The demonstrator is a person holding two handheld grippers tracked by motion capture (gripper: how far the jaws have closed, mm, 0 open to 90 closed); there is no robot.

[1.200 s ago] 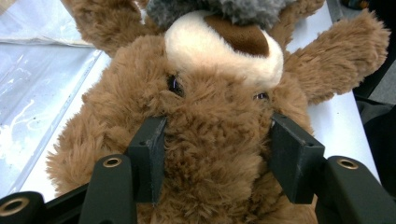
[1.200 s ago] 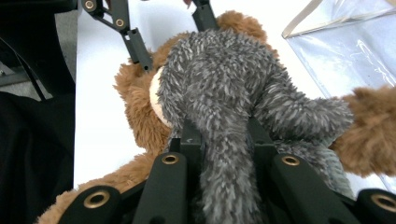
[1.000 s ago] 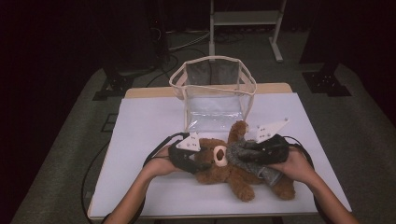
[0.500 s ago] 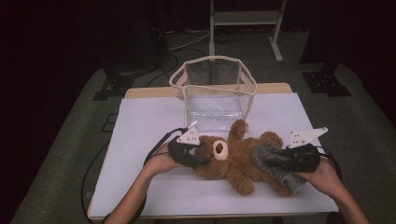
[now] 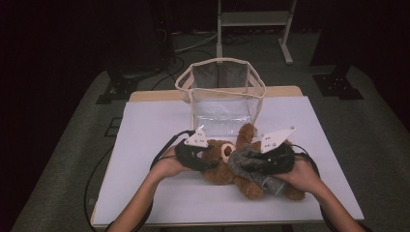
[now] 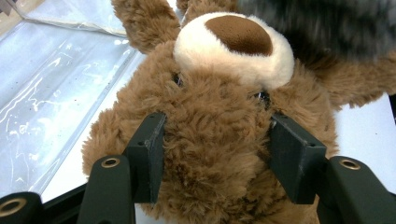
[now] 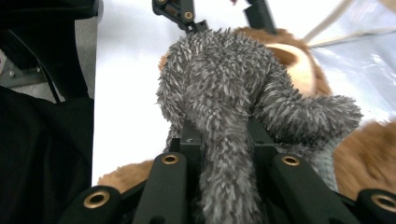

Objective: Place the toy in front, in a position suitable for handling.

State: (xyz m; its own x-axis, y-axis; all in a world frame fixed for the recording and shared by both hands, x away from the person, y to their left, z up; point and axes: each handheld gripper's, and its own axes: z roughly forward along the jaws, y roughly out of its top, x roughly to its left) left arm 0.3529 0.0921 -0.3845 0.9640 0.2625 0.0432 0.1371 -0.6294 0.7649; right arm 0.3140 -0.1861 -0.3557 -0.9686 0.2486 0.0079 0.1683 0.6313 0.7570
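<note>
Clamping teddy bear (image 6: pixel 210 154) head w/ left gripper (image 6: pixel 215 154); right gripper (image 7: pixel 224 135) pinching grey cloth (image 7: pixel 224 93).

teddy bear (image 5: pixel 227 166) on table (image 5: pixel 145 145), before bag (image 5: pixel 220 92)

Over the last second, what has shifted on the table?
The right gripper swung out to the right with the grey garment, then came back in over the teddy bear. The left gripper stayed clamped on the bear's head; the clear bag didn't move.
</note>
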